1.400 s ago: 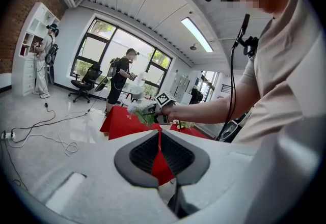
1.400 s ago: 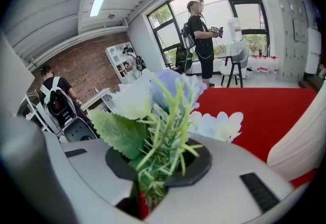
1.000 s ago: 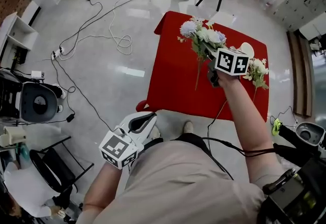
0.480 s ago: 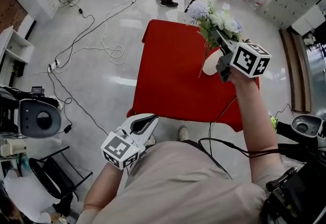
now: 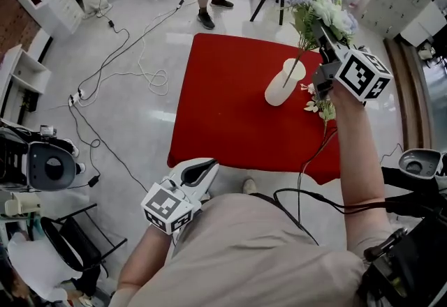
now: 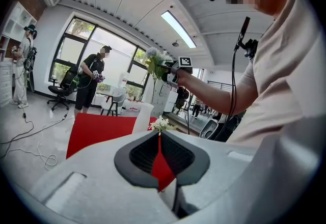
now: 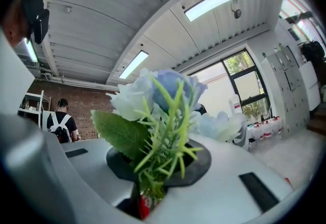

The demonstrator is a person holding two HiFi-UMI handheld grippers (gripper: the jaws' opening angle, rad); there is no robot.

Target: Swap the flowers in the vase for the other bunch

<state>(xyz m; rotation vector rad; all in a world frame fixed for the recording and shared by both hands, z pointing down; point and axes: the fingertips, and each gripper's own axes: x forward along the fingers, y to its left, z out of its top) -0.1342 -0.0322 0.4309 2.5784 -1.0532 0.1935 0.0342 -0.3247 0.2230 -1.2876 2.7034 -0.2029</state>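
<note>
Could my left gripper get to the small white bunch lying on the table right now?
Probably not easily: the left gripper hangs off the table's near edge, and the white bunch lies beside the vase under the right forearm.

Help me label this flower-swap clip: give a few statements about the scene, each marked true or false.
1. The right gripper is shut on the blue and white bunch. True.
2. The vase stands on a blue table. False: the table is red.
3. The left gripper holds the other flowers. False: its jaws are together with nothing between them, low by the person's body.
4. The small white bunch lies on the table beside the vase. True.
</note>
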